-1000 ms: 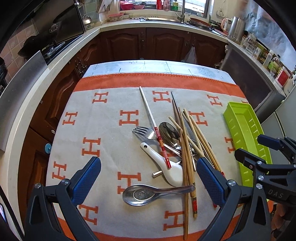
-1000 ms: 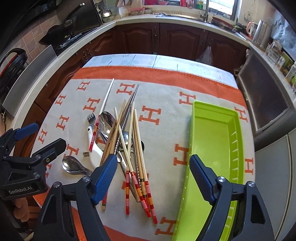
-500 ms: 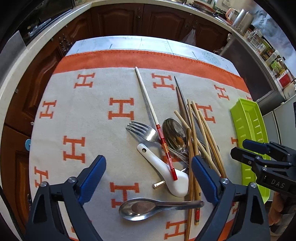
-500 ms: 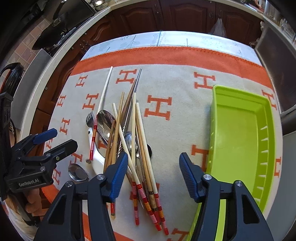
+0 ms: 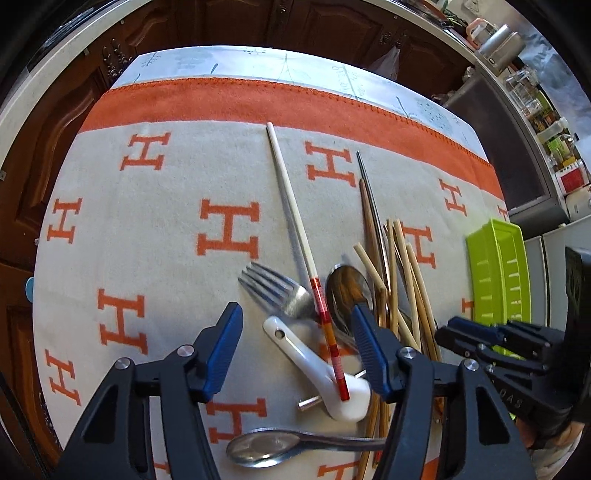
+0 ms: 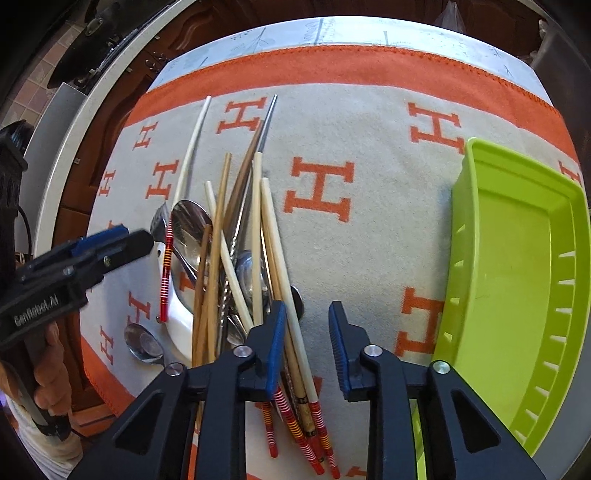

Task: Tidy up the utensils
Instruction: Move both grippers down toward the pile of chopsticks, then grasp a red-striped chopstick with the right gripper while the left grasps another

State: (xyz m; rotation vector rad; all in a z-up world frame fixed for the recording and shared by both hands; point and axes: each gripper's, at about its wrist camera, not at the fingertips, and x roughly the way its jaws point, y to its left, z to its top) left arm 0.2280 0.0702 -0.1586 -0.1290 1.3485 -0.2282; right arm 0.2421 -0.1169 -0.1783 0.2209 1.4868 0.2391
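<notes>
A heap of utensils lies on the orange-and-grey cloth: wooden and cream chopsticks, a fork, a steel spoon and a white ceramic spoon. My left gripper hangs over the ceramic spoon's handle and a red-banded chopstick; its jaws are closing and its pads touch neither. My right gripper is closing around a cream chopstick at the heap's right edge, with a gap still visible. The green tray lies to the right, with nothing in it.
The table stands in a kitchen, with dark wooden cabinets and a counter behind it. A hand holds the left gripper's handle at the cloth's near-left corner. Bare cloth separates the heap from the tray.
Both grippers have come down closer to the heap and tipped more steeply toward the table. Both pairs of jaws have narrowed, the right pair much more.
</notes>
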